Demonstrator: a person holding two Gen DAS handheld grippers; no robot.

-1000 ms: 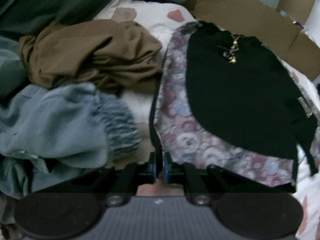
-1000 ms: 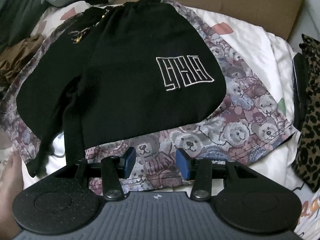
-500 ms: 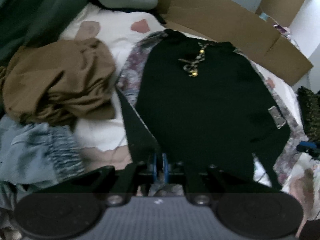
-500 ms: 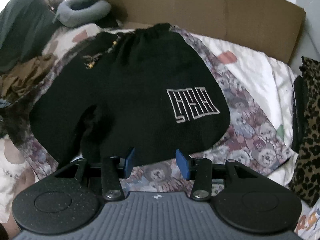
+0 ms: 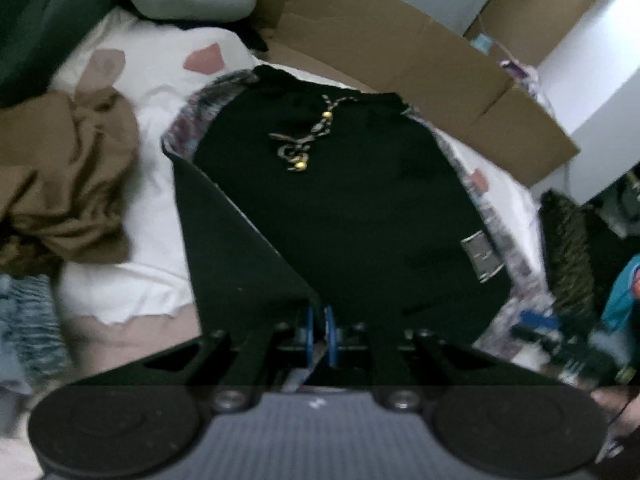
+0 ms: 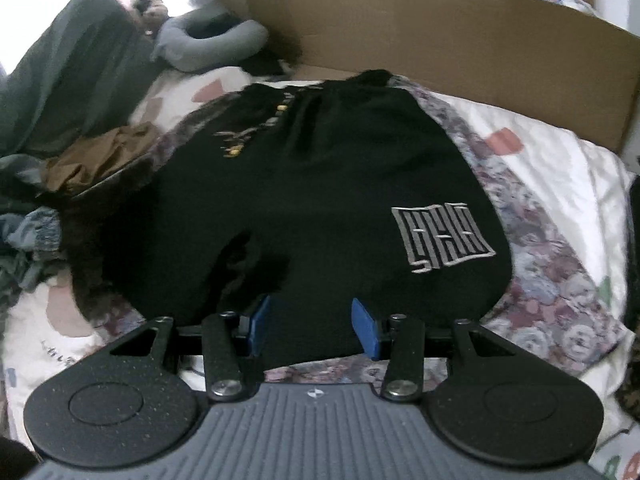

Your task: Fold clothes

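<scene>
Shorts (image 6: 320,184) lie flat on the bear cloth (image 6: 560,264), left gripper (image 5: 319,336) pinching that cloth's edge, right gripper (image 6: 312,326) half open, empty.

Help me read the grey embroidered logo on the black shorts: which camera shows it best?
The right wrist view: the logo faces the camera, large and sharp, on the black shorts. In the left wrist view it is only a small, skewed patch at the shorts' right edge, unreadable.
</scene>
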